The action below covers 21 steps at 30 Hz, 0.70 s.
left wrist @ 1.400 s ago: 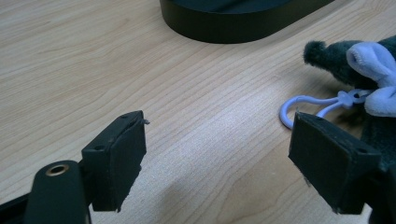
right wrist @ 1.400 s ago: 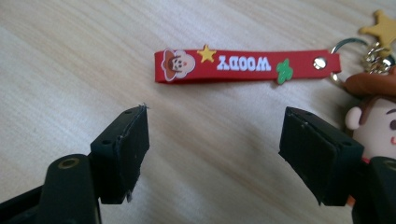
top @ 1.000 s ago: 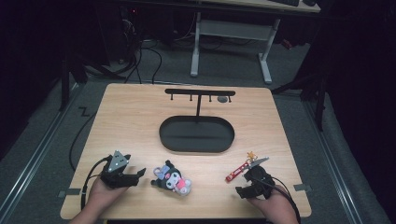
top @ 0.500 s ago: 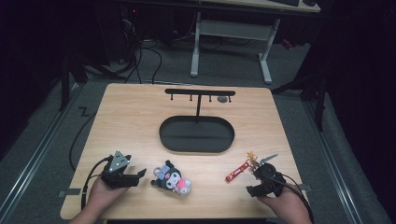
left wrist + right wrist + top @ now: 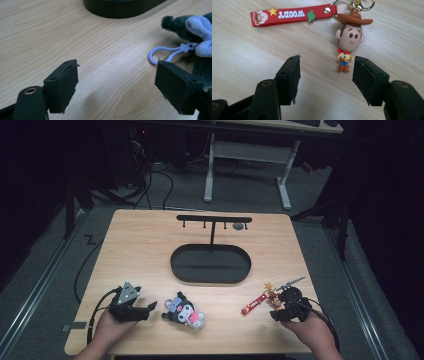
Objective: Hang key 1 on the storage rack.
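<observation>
Desk (image 5: 150,245), light wood. At its centre a black oval tray (image 5: 210,264) with a T-shaped hanging rack (image 5: 214,220) rising from its far edge; small pegs along the bar.

Right hand-held gripper (image 5: 281,312) sits at about 4 o'clock from the tray, near the desk's front edge. Its jaws are apart with nothing between the pads, and they have just been closing. In the right gripper view the cowboy keychain (image 5: 349,40) lies flat just beyond the jaw tips: figure with brown hat, feet toward the gap, metal ring at its head, red strap (image 5: 293,14) running off toward 10 o'clock. In the high view the keychain (image 5: 272,295) lies touching the desk just ahead of the gripper, at its 11 o'clock.

Left hand-held gripper (image 5: 145,309) rests at about 7 o'clock from the tray, jaws wide open and empty. The plush keychain (image 5: 183,310) lies just to its 3 o'clock; in the left gripper view its pale plastic loop (image 5: 162,53) lies on the wood beside the far jaw, not between the pads.

Step in hand, as I judge it: approach to pick up the cowboy keychain, grasp not yet made. The rack suggests hanging the charms on its pegs.

Next move calls for easing the right gripper forward until the figure or ring sits between the pads, then closing. The piece is thin and flat on the wood, so the pads must come low; a grip on the ring end would leave it free for a peg.
</observation>
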Each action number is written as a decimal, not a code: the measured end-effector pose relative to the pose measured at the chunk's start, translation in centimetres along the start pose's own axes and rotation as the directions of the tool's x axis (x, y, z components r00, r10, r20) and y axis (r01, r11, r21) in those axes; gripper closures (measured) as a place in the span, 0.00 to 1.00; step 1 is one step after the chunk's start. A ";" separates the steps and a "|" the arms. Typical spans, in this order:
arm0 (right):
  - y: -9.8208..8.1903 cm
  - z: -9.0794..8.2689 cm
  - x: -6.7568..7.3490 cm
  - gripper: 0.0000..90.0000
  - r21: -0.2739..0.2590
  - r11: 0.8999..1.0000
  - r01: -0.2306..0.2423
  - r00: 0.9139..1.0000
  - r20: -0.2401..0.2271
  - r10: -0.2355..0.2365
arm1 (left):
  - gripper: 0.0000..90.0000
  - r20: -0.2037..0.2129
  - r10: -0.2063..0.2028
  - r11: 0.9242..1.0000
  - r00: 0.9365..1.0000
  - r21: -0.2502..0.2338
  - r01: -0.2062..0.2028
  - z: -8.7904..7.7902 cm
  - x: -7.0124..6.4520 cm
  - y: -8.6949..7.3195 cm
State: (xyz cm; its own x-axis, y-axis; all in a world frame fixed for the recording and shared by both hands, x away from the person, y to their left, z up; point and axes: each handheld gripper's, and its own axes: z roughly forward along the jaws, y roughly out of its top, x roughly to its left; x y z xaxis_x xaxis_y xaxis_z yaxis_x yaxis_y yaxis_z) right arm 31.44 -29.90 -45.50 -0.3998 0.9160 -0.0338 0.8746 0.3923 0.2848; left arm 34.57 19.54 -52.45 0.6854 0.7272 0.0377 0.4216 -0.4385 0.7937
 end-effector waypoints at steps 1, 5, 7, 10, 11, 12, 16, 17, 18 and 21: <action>0.2 0.1 -0.1 0.45 0.003 1.000 -0.001 1.000 0.003 0.001 | 0.21 0.000 0.000 1.000 1.000 -0.001 0.000 0.0 0.0 0.0; 0.8 0.4 -0.4 0.47 0.008 1.000 -0.003 1.000 0.004 0.003 | 0.22 0.002 0.002 1.000 1.000 0.001 -0.002 0.1 0.0 0.0; 1.2 0.5 -0.5 0.49 0.005 1.000 -0.012 1.000 0.000 0.012 | 0.22 0.001 0.005 1.000 1.000 0.001 -0.005 0.1 0.0 0.0; 1.6 0.6 -0.7 0.49 0.000 1.000 -0.027 1.000 -0.008 0.027 | 0.22 0.004 0.005 1.000 1.000 0.001 -0.005 0.1 0.0 0.0; 1.8 0.6 -0.8 0.50 0.002 1.000 -0.031 1.000 -0.004 0.031 | 0.22 0.004 0.007 1.000 1.000 0.000 -0.007 0.1 0.0 0.0; 2.0 0.6 -0.9 0.50 0.000 0.999 -0.039 0.999 -0.008 0.039 | 0.22 0.004 0.007 1.000 1.000 0.000 -0.007 0.0 0.0 0.0; 2.5 0.5 -1.2 0.50 0.004 0.998 -0.067 0.998 -0.013 0.067 | 0.22 0.007 0.009 1.000 1.000 0.000 -0.009 0.0 0.0 0.0; 2.6 0.5 -1.3 0.50 -0.001 0.997 -0.071 0.997 -0.016 0.071 | 0.22 0.007 0.009 1.000 1.000 -0.001 -0.009 0.0 0.0 0.0; 2.7 0.4 -1.3 0.50 -0.004 0.997 -0.074 0.997 -0.013 0.074 | 0.22 0.008 0.009 1.000 1.000 -0.001 -0.009 0.0 0.0 0.0; 2.8 0.5 -1.4 0.50 0.006 0.997 -0.079 0.997 -0.009 0.079 | 0.22 0.008 0.009 1.000 1.000 -0.002 -0.009 0.0 0.0 0.0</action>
State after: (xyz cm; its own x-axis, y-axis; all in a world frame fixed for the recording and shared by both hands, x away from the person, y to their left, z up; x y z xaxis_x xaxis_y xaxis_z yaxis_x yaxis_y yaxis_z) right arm 34.62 -30.04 -45.10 -0.3315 0.9435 -0.0027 0.9052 0.3188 0.2809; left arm 34.59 19.56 -52.42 0.6942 0.7187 0.0399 0.4142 -0.4441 0.7945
